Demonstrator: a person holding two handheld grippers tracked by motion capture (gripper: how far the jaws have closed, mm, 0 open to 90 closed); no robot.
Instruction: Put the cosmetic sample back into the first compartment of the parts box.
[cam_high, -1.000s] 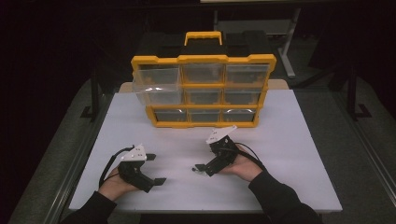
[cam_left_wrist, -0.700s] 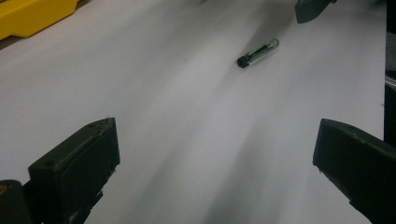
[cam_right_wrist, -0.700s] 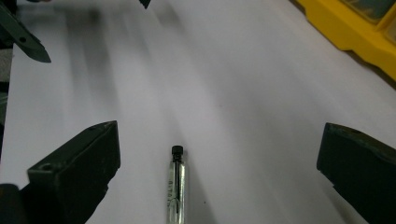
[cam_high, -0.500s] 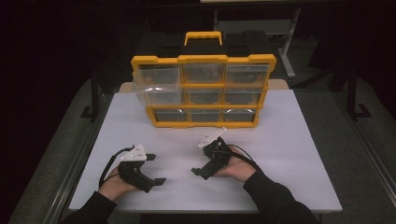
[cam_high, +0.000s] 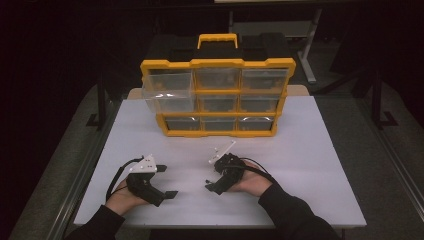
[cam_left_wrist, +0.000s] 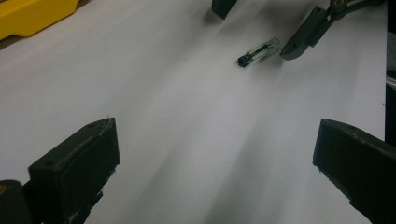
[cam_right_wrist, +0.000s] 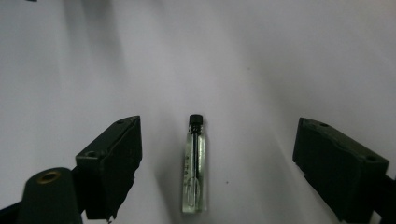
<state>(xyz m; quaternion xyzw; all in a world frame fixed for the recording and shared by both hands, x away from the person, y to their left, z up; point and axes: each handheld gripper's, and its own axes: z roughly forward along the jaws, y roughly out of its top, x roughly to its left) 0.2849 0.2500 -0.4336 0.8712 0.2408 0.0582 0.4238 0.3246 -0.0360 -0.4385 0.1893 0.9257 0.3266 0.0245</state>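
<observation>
White table, organiser at the back, one vial near the front

The white table (cam_high: 320, 165) carries a yellow drawer organiser (cam_high: 218, 97) standing upright at its far edge, with its upper left clear drawer (cam_high: 168, 91) pulled partway out over the tabletop. Well apart from it, toward the near edge, a small clear glass vial (cam_right_wrist: 194, 165) with a black cap lies flat on its side on the bare surface, also seen in the left gripper view (cam_left_wrist: 259, 52).
</observation>
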